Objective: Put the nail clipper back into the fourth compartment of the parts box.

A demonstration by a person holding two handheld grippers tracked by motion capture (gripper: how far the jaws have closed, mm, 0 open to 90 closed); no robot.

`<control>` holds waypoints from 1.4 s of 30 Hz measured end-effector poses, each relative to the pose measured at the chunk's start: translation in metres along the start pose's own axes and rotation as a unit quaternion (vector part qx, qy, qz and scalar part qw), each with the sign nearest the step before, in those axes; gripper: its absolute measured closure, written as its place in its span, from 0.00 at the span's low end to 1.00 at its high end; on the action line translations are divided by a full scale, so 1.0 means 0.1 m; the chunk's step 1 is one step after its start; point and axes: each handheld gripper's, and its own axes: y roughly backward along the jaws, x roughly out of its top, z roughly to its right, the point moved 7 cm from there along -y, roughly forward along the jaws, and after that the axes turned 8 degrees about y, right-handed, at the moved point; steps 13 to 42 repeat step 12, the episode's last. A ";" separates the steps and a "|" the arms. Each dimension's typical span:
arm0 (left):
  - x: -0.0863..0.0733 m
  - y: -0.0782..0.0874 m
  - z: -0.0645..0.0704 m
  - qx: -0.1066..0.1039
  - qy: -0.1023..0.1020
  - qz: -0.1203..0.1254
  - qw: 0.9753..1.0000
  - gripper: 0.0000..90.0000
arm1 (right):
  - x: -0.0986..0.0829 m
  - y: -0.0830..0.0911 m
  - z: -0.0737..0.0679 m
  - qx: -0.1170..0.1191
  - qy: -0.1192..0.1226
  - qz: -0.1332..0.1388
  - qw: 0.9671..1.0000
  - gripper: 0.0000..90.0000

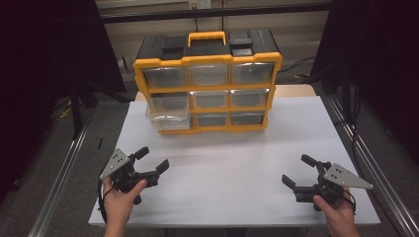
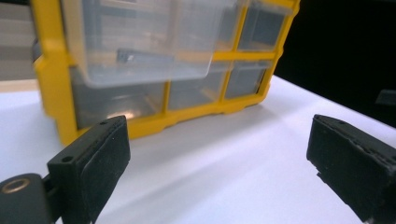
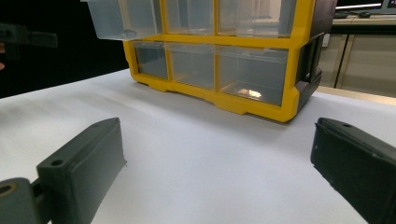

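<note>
Both tools sit open and empty: our left tool (image 1: 151, 163) and right tool (image 1: 297, 170) rest low over the near part of the white table (image 1: 237, 168), well apart from each other. Toward the far edge stands the yellow organizer (image 1: 207, 81) with its clear drawers. One drawer (image 1: 168, 120) on its left column, middle row, is pulled partway out; in the left tool's view that drawer (image 2: 140, 42) overhangs the frame. We judge it light, thin-walled and smooth, likely to slip and flex if squeezed hard. We would take it by the front lip or across the front wall, with modest pressure, and move it straight along its slot so it does not bind.
</note>
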 end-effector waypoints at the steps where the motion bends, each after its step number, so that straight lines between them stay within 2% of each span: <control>1: -0.04 0.02 -0.03 0.005 0.001 -0.002 1.000 0.07 | 0.00 0.00 0.00 0.000 0.002 0.002 1.000 0.03; 3: -0.10 0.06 -0.06 0.007 -0.006 -0.004 1.000 0.07 | 0.00 0.00 0.00 0.002 0.003 0.002 1.000 0.03; 7: -0.14 0.08 -0.09 0.010 0.002 0.003 1.000 0.06 | 0.01 -0.02 -0.01 -0.001 -0.002 0.002 1.000 0.03; 12: -0.17 0.09 -0.15 0.023 -0.002 -0.002 1.000 0.06 | 0.00 -0.03 -0.03 0.003 0.004 -0.001 1.000 0.03; 42: -0.17 0.09 -0.15 0.023 -0.002 -0.002 1.000 0.06 | 0.00 -0.03 -0.03 0.003 0.004 -0.001 1.000 0.03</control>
